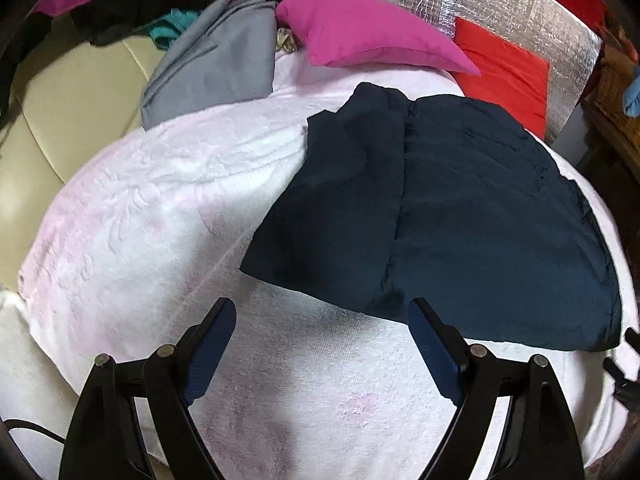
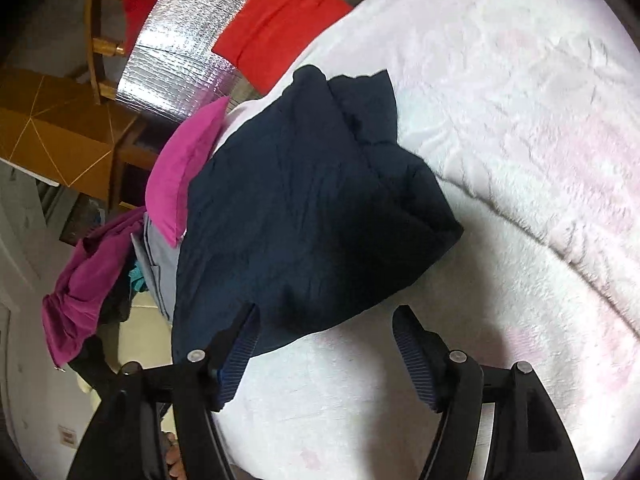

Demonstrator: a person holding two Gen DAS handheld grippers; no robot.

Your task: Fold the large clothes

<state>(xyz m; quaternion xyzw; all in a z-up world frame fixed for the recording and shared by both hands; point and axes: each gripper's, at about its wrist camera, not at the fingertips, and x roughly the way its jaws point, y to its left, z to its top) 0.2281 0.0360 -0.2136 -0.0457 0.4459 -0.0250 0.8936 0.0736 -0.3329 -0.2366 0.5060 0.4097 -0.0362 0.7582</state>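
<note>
A dark navy garment (image 1: pixel 440 216) lies folded on the white-pink fuzzy blanket (image 1: pixel 160 208). My left gripper (image 1: pixel 322 308) is open and empty, just short of the garment's near edge. In the right wrist view the same navy garment (image 2: pixel 304 208) lies on the blanket (image 2: pixel 520 120). My right gripper (image 2: pixel 326 316) is open and empty at the garment's near edge, its left finger (image 2: pixel 236 356) beside the cloth.
A magenta pillow (image 1: pixel 360 36), a grey folded cloth (image 1: pixel 216 64), a red cloth (image 1: pixel 508 68) and a silver foil sheet (image 1: pixel 480 0) lie at the far side. A beige sofa (image 1: pixel 60 92) is at left. A pile of magenta and dark clothes (image 2: pixel 88 280) lies at left.
</note>
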